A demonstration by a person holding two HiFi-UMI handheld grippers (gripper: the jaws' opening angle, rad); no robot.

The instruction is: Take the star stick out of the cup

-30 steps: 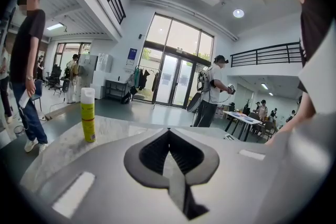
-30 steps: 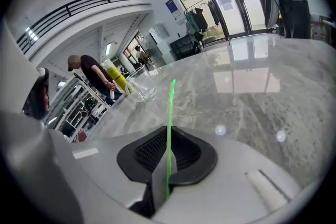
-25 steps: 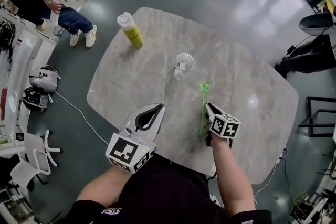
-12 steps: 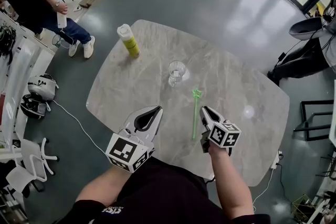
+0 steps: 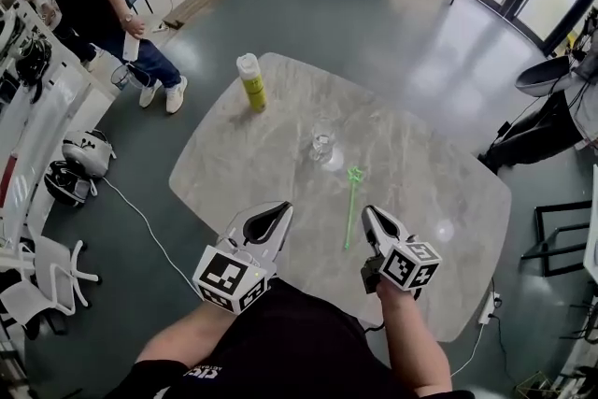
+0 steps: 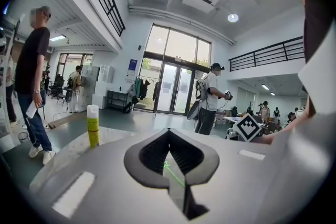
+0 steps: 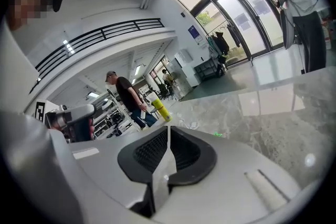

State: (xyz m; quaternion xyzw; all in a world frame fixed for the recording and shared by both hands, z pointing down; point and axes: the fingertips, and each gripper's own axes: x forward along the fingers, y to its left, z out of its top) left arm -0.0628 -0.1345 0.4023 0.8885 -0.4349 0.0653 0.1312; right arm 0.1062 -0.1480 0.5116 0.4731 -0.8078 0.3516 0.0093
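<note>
The green star stick [image 5: 351, 206] lies flat on the marble table [image 5: 448, 173], its star end toward the clear cup [image 5: 322, 146], which stands upright a little beyond it. My right gripper [image 5: 372, 218] sits just right of the stick's near end and apart from it, its jaws closing together with nothing between them. My left gripper [image 5: 269, 220] hovers at the near table edge, left of the stick, shut and empty. In the left gripper view the stick [image 6: 174, 174] shows as a thin green line past the closed jaws. The star tip [image 7: 217, 134] peeks over the right gripper's body.
A yellow spray bottle [image 5: 251, 81] stands at the table's far left edge. A person [image 5: 89, 0] stands on the floor beyond, near shelves. Helmets [image 5: 82, 152] and a cable lie on the floor left of the table. Chairs stand at the right.
The right gripper has let the star stick lie on the table and drawn back toward me. The stick now rests apart from it. The left gripper stays where it was.
</note>
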